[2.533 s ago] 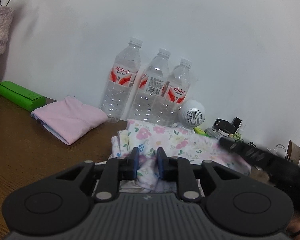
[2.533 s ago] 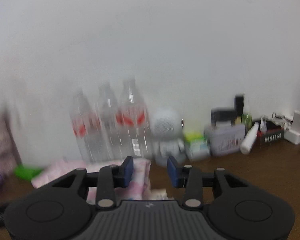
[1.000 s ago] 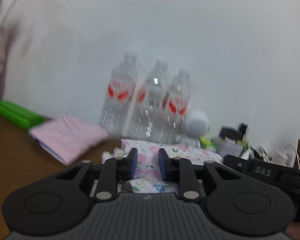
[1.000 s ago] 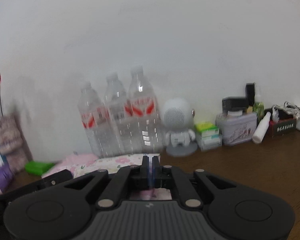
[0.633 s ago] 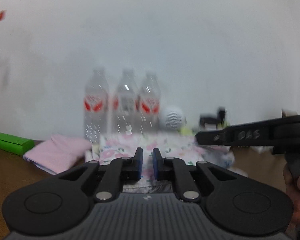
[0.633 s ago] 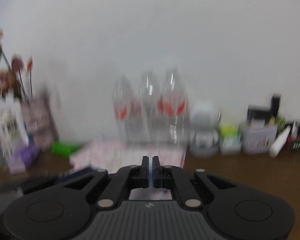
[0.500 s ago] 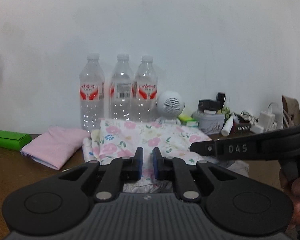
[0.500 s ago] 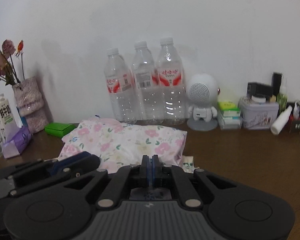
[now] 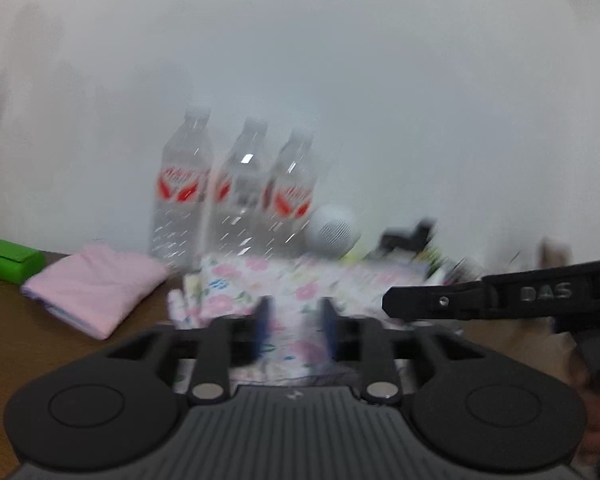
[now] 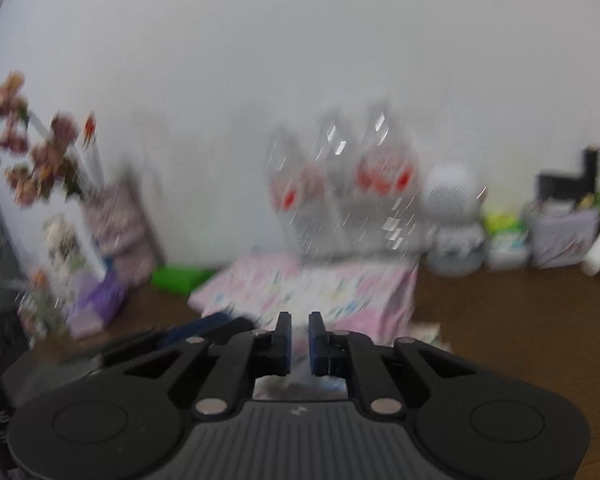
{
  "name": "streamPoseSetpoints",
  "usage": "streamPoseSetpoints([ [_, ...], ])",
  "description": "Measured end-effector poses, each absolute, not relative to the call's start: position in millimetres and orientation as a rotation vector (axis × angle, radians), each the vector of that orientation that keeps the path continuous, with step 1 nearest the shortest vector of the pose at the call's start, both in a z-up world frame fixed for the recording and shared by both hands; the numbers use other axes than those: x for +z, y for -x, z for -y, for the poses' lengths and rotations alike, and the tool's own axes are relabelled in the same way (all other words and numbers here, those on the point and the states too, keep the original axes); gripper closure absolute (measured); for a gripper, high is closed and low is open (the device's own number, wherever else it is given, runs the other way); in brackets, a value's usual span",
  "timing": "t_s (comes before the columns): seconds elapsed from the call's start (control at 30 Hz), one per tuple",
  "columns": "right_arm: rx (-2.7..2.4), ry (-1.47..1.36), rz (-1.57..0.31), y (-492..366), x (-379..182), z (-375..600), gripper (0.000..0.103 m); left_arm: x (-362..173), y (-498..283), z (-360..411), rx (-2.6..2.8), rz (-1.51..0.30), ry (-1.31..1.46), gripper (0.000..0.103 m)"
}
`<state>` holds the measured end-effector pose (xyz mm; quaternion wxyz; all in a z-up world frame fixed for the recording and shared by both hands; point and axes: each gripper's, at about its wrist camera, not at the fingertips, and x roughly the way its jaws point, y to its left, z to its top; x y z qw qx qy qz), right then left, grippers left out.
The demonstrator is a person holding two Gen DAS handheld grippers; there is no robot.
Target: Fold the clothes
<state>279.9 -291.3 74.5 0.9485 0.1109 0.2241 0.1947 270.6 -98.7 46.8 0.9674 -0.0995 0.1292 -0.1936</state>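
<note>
A floral garment (image 9: 300,280) lies folded on the brown table (image 9: 20,340), in front of the water bottles. My left gripper (image 9: 295,328) hovers over its near edge, open, with the cloth showing between the blue pads. My right gripper (image 10: 299,340) is at the near edge of the same floral garment (image 10: 320,288); its jaws stand a narrow gap apart. In the left wrist view the right gripper's black finger (image 9: 440,302) reaches in from the right. Both views are motion-blurred.
A folded pink cloth (image 9: 96,284) and a green box (image 9: 4,256) lie to the left. Three water bottles (image 9: 240,200) and a white round speaker (image 9: 332,232) stand by the wall. A vase of flowers (image 10: 116,220) stands at the left, and small items (image 10: 560,236) at the right.
Both grippers were shut on the floral garment half a second ago. The left one has opened wide and the right one has parted slightly. Both cameras are moving.
</note>
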Motion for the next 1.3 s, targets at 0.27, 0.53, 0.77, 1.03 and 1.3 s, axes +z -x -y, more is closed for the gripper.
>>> streamPoseSetpoints([
  [0.27, 0.376, -0.258, -0.541, -292, 57, 309, 0.098, 39, -288, 90, -0.337, -0.347, 0.228, 0.074],
  [0.53, 0.257, -0.242, -0.556, -287, 62, 331, 0.087, 38, -286, 89, -0.326, -0.330, 0.218, 0.074],
  [0.77, 0.283, -0.252, -0.429, -270, 89, 339, 0.085, 48, -281, 83, -0.340, -0.283, 0.249, 0.071],
  [1.03, 0.290, -0.284, -0.490, -286, 67, 329, 0.075, 41, -295, 70, -0.316, -0.357, 0.352, 0.068],
  [1.3, 0.300, -0.362, -0.493, -293, 55, 334, 0.073, 40, -302, 40, -0.297, -0.383, 0.577, 0.066],
])
